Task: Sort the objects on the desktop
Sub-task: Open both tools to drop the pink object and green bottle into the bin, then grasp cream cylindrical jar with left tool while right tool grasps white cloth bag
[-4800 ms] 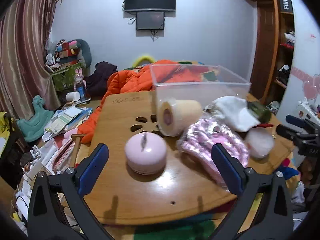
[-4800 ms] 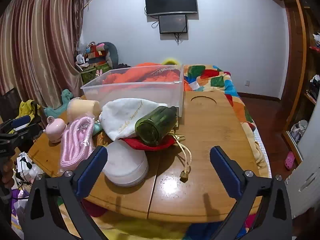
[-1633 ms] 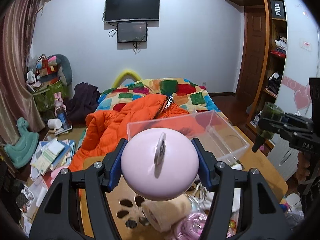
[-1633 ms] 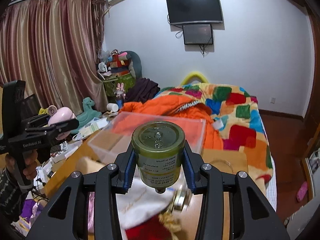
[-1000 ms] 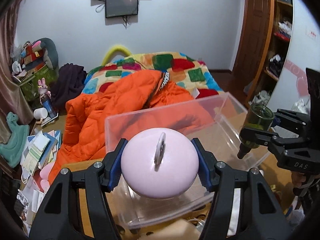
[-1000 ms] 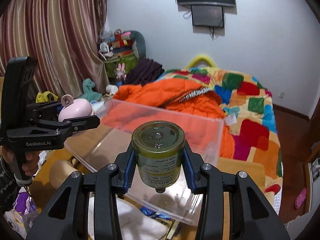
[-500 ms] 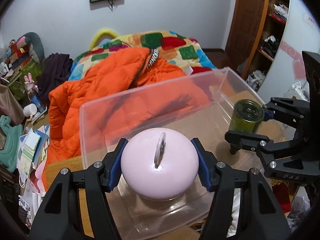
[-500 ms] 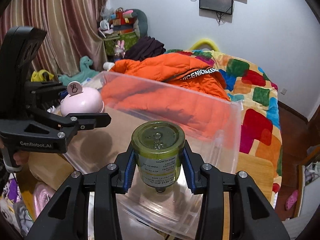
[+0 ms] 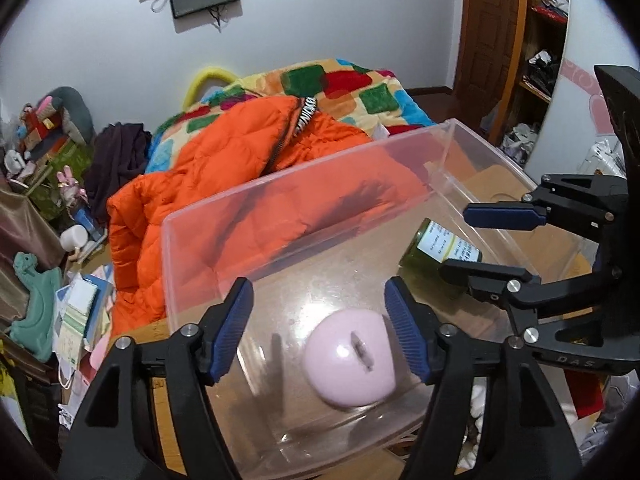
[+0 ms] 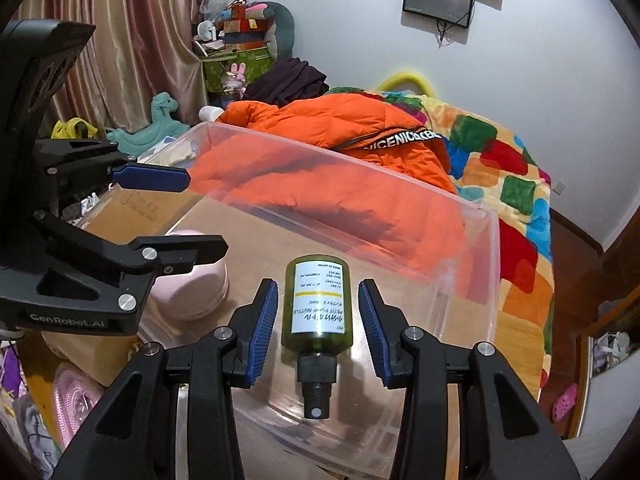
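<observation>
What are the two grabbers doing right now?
Left gripper: open, pink dome dropped in the bin.
Right gripper: open, green bottle released.

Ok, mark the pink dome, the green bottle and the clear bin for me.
pink dome [image 9: 352, 364]: left wrist view, on its rounded top.
green bottle [image 10: 317, 300]: right wrist view, on its white label.
clear bin [image 9: 256, 236]: left wrist view, on its far wall.

- Left black plastic two-finger tool [image 9: 318, 328]: angular arms, ribbed blue pads on the inner finger faces, silver round screws at the joints.
- From the right wrist view, its side body reads "GenRobot.AI".
- Right black plastic two-finger tool [image 10: 318, 330]: same blue ribbed pads and silver screws; "DAS" lettering shows on its body.
</observation>
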The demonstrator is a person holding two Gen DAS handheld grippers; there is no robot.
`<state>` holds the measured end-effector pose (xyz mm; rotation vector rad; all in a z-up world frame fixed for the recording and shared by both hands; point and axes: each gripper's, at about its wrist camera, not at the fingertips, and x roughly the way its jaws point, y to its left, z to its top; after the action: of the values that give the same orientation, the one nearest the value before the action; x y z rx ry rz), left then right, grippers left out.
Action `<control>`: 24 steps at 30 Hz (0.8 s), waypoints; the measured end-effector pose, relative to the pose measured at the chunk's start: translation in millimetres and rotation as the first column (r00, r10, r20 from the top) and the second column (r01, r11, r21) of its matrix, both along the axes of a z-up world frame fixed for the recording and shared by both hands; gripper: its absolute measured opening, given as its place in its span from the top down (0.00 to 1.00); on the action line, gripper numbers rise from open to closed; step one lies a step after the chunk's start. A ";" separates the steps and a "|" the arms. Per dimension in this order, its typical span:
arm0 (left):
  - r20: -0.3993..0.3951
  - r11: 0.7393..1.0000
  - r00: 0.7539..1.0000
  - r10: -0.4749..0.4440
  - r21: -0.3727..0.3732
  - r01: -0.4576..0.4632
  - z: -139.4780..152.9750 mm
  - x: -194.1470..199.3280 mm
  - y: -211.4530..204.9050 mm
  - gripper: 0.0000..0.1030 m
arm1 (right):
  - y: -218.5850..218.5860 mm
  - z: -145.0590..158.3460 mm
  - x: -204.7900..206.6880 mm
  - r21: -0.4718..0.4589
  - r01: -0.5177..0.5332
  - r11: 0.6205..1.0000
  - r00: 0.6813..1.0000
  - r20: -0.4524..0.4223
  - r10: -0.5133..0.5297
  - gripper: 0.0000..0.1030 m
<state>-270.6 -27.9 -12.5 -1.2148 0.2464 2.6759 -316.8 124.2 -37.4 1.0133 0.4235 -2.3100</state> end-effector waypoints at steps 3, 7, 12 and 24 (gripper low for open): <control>-0.025 1.000 1.000 0.009 0.005 -0.009 5.8 4.8 -1.8 0.27 | 0.9 2.7 2.7 -0.001 0.011 1.000 1.000 -0.006 -0.011 0.51; -0.062 1.000 0.998 0.022 0.002 -0.022 17.8 14.3 -4.1 0.18 | 3.8 10.9 13.1 0.002 0.019 1.000 0.998 -0.053 -0.019 0.40; -0.134 0.999 0.991 0.031 -0.003 -0.032 37.2 35.7 -5.5 0.14 | 12.0 24.5 25.0 -0.027 0.038 0.999 0.996 -0.082 -0.041 0.32; -0.349 0.994 0.935 0.068 -0.062 -0.096 74.8 111.7 -5.8 0.08 | 49.1 71.9 72.1 -0.117 0.075 0.990 0.979 -0.179 -0.095 0.21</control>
<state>-158.9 -33.7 62.3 -0.7768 0.3603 2.9681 -244.8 173.4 34.5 0.7812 0.3271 -2.4855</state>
